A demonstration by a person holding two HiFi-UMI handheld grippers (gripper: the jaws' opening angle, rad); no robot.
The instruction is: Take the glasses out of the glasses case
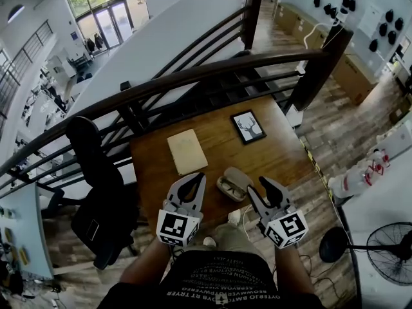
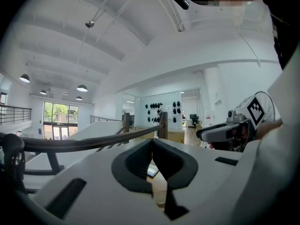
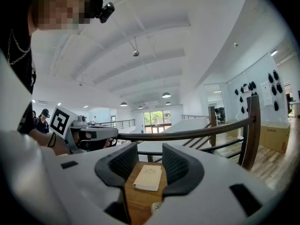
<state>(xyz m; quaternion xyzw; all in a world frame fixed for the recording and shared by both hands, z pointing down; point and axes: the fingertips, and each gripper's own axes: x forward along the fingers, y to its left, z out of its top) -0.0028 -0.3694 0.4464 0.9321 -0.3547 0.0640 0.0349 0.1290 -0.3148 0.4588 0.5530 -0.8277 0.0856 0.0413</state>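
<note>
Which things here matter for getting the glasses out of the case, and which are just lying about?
For the job:
glasses case, lying open
left gripper, shut
right gripper, open

Lying about:
beige notebook
framed deer picture
office chair
</note>
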